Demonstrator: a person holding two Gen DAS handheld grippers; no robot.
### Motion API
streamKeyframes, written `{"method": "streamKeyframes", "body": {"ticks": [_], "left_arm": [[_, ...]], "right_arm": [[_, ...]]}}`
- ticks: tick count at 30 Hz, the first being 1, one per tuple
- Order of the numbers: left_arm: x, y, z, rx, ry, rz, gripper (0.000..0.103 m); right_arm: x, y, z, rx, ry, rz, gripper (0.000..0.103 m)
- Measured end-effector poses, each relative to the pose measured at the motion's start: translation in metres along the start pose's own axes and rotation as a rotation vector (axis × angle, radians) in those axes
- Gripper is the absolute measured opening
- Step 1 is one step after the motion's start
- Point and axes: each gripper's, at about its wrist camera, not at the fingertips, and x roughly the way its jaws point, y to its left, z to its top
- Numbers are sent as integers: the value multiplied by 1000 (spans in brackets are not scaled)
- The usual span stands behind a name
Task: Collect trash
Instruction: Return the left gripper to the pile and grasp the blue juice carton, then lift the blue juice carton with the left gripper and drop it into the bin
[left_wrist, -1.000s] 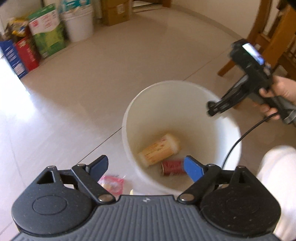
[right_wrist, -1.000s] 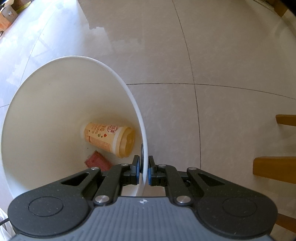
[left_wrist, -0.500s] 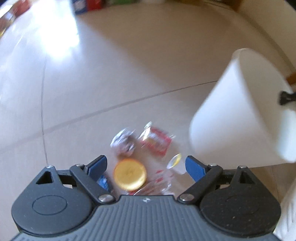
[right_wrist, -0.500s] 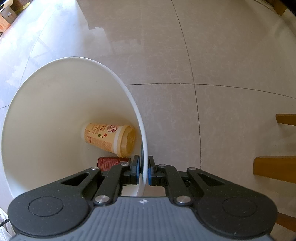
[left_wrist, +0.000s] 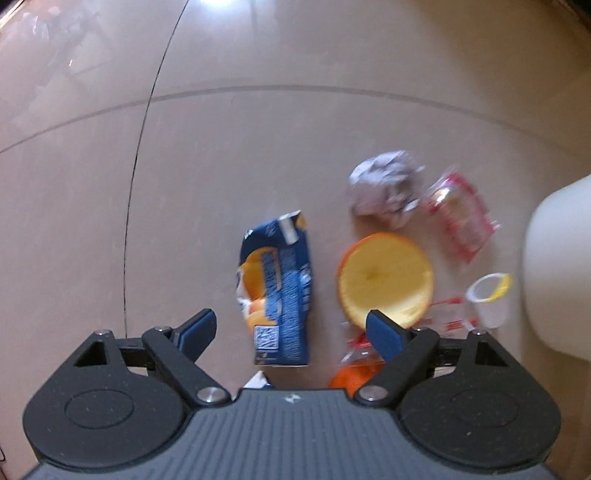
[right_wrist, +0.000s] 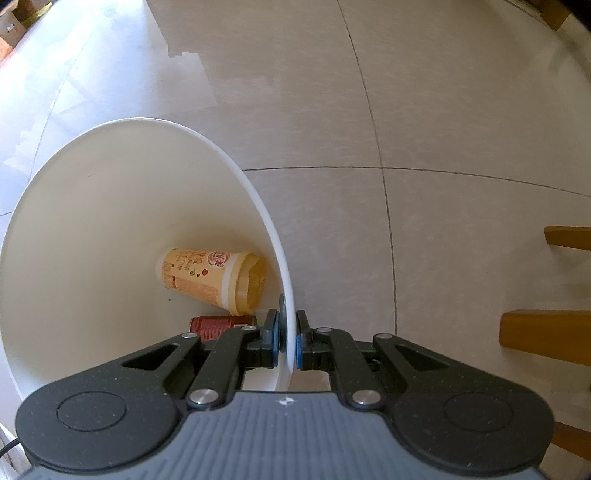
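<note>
Trash is lying scattered on the tiled floor below the left hand-held gripper, which is pointing down with its jaws standing wide and closing; the lower end of a blue snack bag is sitting in the gap between them, and neither pad is touching it. Just beyond the right fingertip an orange-rimmed yellow lid is lying flat, with a crumpled ball of grey-white paper farther ahead. To the right of these a red and clear wrapper is lying, and a small clear plastic cup is resting nearer the gripper's right side. At the far right edge the outside of the white bucket is showing, blurred.

The right hand-held gripper is clamping the white bucket's rim, one pad inside the wall and one outside. To the left of its fingers, down in the bucket, a yellow paper drink cup is lying on its side, and a red can is lying just nearer the gripper. Wooden chair legs are showing off to the right.
</note>
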Motion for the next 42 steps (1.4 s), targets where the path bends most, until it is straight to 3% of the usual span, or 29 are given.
{"method": "streamKeyframes", "body": {"ticks": [3, 8, 20, 25, 33, 36, 42], "left_arm": [[15, 4, -1, -28, 9, -9, 84], [32, 7, 4, -66, -8, -25, 72], [51, 35, 3, -200, -21, -59, 68], [56, 32, 2, -170, -35, -35, 62], [64, 31, 1, -179, -51, -26, 61], [53, 33, -1, -154, -61, 11, 61], [22, 27, 2, -36, -30, 0, 61]], "right_arm": [[0, 0, 0, 4, 1, -2, 10], [-1, 2, 1, 8, -1, -10, 11], [-2, 5, -2, 5, -9, -22, 11], [-2, 5, -1, 7, -7, -25, 12], [-2, 5, -1, 16, -12, -26, 12], [-3, 6, -2, 13, -14, -29, 12], [-3, 7, -2, 14, -14, -29, 12]]}}
